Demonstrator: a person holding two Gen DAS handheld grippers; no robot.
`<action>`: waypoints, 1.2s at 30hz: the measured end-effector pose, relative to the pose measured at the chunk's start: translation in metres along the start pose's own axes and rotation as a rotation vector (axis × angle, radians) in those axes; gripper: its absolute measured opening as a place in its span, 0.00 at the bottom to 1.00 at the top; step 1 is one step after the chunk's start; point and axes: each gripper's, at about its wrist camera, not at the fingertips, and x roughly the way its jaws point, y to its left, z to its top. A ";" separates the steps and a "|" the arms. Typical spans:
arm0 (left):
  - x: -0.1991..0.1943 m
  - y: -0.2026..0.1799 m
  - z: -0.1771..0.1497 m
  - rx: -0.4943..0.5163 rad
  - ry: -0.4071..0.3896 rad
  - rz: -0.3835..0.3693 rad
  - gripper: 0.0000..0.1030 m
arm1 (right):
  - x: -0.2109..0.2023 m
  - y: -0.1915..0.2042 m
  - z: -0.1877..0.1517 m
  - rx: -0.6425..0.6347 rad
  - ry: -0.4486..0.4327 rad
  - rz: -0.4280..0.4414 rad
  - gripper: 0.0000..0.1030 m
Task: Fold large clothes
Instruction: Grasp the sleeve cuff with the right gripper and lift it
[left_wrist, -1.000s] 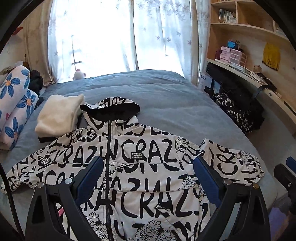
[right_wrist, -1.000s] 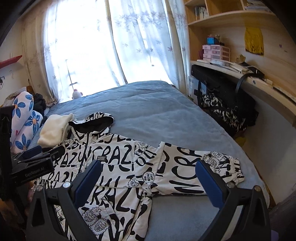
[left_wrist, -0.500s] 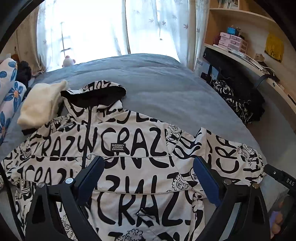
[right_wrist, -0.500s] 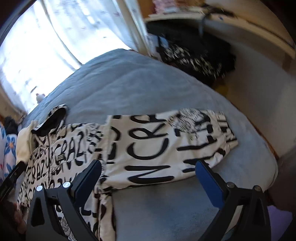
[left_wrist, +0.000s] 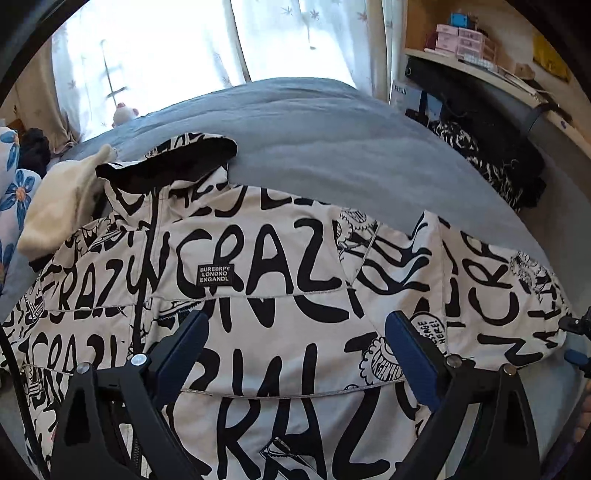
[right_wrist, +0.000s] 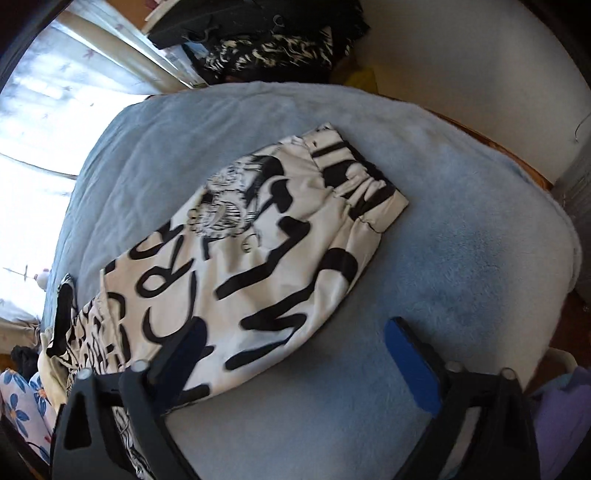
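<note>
The jacket (left_wrist: 258, 280) lies spread front-up on the bed (left_wrist: 332, 147), sleeves out to the sides, which leaves every edge free for folding. The left gripper (left_wrist: 295, 350) hangs over the jacket's chest, jaws wide but closing, nothing pressed between them. The right gripper (right_wrist: 295, 354) stands over the lower edge of the jacket's sleeve (right_wrist: 280, 236), jaws closing and empty, probably to lift that sleeve inward

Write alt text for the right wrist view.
A black-and-white lettered jacket sleeve lies flat on a blue bedspread, cuff pointing away. The right gripper is above it, jaws closing with nothing pinched yet. A bright curtained window is at left.
</note>
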 end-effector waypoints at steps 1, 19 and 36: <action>0.002 -0.001 -0.001 0.004 0.004 0.000 0.79 | 0.006 -0.002 0.002 0.012 0.006 0.013 0.81; -0.030 0.093 -0.037 -0.113 0.028 0.021 0.47 | -0.088 0.207 -0.087 -0.552 -0.322 0.335 0.05; -0.021 0.185 -0.087 -0.234 0.099 -0.081 0.47 | -0.011 0.258 -0.274 -0.975 -0.055 0.298 0.61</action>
